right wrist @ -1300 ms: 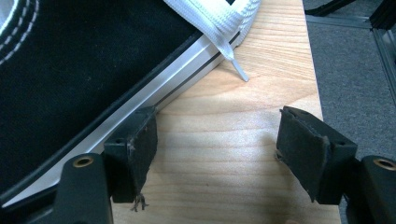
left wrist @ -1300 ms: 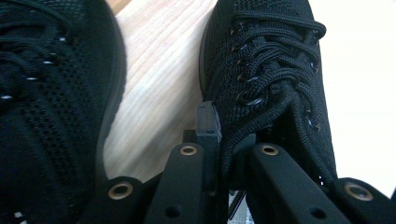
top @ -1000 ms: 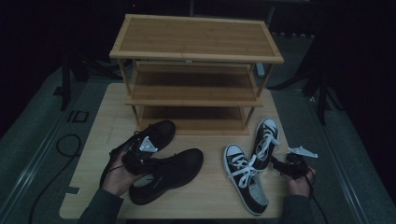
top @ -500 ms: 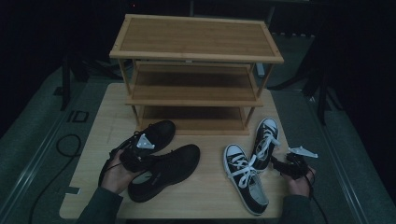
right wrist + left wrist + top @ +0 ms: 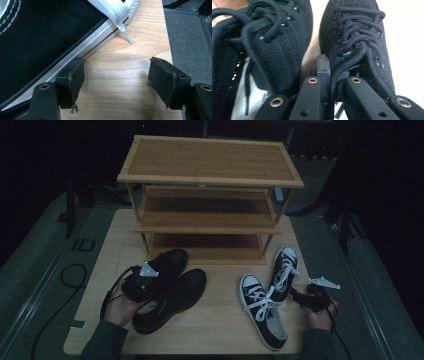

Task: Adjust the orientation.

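Black shoes [image 5: 167, 287] lie as a pair on the left front of the worktop [image 5: 220, 330], just before a wooden shoe rack [image 5: 210, 195], in the high view; the left gripper [image 5: 141, 282] sits on top of them, held by the left hand [image 5: 120, 305]. To the right lie two black-and-white sneakers [image 5: 267, 300], and the right gripper [image 5: 312, 297] rests just beside them near the worktop's right edge, in the right hand [image 5: 320, 315]. In the left gripper view the left gripper [image 5: 329, 75] has its fingers [image 5: 323, 68] pressed nearly together, pinching the black laces [image 5: 352, 52] of the right-hand shoe, with the other shoe close on the left. In the right gripper view the right gripper [image 5: 116, 75] has its fingers [image 5: 75, 75] spread wide over bare wood, holding nothing; one finger touches the pale sole edge of a sneaker [image 5: 37, 42], whose white lace [image 5: 120, 15] trails onto the worktop.
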`<state>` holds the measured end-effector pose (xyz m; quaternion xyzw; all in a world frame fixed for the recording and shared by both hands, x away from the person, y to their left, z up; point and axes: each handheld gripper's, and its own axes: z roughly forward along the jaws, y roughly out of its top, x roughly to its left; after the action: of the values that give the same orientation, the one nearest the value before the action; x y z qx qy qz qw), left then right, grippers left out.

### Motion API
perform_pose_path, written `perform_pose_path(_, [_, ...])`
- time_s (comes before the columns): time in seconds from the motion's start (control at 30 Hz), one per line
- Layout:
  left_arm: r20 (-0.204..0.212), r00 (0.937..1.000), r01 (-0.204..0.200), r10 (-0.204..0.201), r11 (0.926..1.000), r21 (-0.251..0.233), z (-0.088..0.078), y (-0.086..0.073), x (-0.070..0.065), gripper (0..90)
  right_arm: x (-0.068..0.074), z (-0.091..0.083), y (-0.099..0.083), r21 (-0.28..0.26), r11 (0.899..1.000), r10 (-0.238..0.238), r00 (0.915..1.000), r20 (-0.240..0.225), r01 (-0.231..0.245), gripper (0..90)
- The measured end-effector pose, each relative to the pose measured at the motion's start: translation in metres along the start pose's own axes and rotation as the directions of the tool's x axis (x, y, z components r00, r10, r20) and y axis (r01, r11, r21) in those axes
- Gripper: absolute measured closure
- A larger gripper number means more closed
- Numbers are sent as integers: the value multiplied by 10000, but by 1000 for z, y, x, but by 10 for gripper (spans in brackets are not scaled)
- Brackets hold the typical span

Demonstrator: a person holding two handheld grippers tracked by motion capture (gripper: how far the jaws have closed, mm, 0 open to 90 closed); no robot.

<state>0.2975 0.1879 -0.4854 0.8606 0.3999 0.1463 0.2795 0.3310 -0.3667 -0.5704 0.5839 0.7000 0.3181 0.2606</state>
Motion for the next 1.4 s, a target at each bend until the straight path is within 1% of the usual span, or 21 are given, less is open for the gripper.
perform_pose_path(0.1, [-119,9998,146,-146,9999,-35,-1,-2,2,868,0,0,0,0,10000,1,10000,-1,-1,287])
perform_pose_path(0.2, [-178,9997,153,-154,9999,-19,-2,-3,4,868,0,0,0,0,10000,0,10000,1,0,287])
perform_pose_path(0.4, [-271,9992,290,-294,9995,-160,-2,-5,6,867,0,0,0,-2,10000,5,10000,-1,-5,286])
perform_pose_path(0.6, [-403,9986,329,-337,9992,-218,-2,-5,5,867,0,0,0,0,10000,11,10000,-1,-11,286])
perform_pose_path(0.8, [-442,9982,397,-408,9989,-246,-1,-6,5,866,0,0,0,-2,10000,8,10000,4,-8,287])
perform_pose_path(1.0, [-391,9985,368,-378,9990,-241,-1,-6,5,862,0,0,0,0,10000,11,10000,-3,-11,287])
perform_pose_path(1.03, [-474,9982,357,-369,9991,-244,-1,-6,5,862,0,0,0,1,10000,10,10000,-1,-10,286])
perform_pose_path(1.17, [-752,9956,523,-552,9978,-400,-1,-7,4,865,0,0,0,1,10000,11,10000,-1,-11,286])
perform_pose_path(1.3, [-1053,9929,515,-553,9979,-384,0,-5,4,865,0,0,0,-1,10000,10,10000,-2,-10,286])
perform_pose_path(1.4, [-1078,9923,567,-607,9976,-397,1,-5,6,864,0,0,0,-1,10000,11,10000,-2,-11,286])
